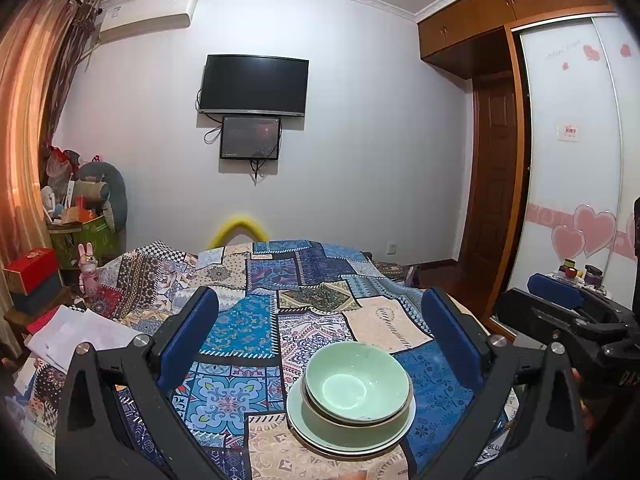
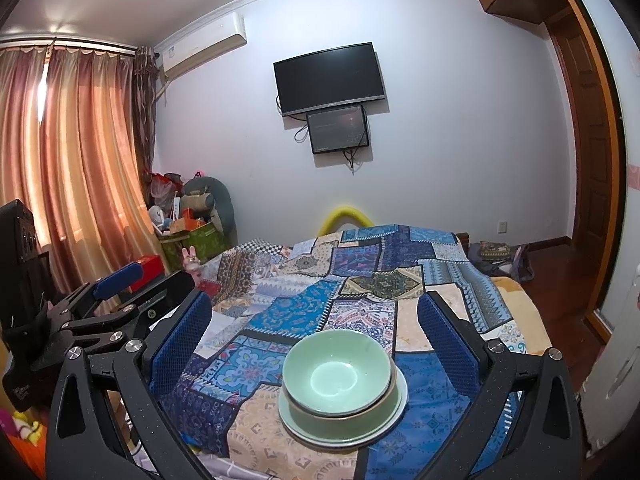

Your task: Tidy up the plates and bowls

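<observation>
A pale green bowl is nested in a darker green bowl, and both rest on a light plate on the patchwork cloth. My left gripper hangs open above and just behind the stack, holding nothing. In the right wrist view the same pale green bowl, the darker bowl and the plate lie between and below the wide-open fingers of my right gripper, which is also empty. Each gripper shows at the edge of the other's view.
White papers lie on the cloth at the left, near a red box and a pink rabbit figure. Small jars stand on the right by the sliding wardrobe. A curtain hangs at the left.
</observation>
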Motion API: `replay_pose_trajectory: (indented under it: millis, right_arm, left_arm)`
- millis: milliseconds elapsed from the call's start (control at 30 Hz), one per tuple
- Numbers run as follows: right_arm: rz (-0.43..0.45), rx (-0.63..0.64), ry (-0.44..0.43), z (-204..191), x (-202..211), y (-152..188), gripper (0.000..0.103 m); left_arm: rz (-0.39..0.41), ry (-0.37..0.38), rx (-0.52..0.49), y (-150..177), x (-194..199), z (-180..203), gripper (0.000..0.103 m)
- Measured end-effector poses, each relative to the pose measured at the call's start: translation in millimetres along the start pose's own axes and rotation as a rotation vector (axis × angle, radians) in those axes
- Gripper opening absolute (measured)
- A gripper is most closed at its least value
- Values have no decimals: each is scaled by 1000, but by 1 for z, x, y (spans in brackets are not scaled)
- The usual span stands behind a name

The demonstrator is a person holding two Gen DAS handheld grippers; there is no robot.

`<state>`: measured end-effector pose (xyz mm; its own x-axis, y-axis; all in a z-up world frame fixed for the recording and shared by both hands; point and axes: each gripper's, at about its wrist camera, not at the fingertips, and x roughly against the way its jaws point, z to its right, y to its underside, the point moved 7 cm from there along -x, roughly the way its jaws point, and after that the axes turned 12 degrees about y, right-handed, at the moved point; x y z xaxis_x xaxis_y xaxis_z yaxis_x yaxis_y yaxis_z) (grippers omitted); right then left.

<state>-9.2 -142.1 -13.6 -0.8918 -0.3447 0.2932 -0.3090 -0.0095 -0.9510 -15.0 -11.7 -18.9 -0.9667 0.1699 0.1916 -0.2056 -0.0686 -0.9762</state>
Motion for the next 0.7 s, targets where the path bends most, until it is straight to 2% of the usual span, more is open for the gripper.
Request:
replay_pose_trajectory:
  millis: [700]
  right_arm:
    - [-7, 4, -1, -1, -3, 1, 103]
  left_arm:
    - [-19, 21, 25, 3, -4, -2, 103]
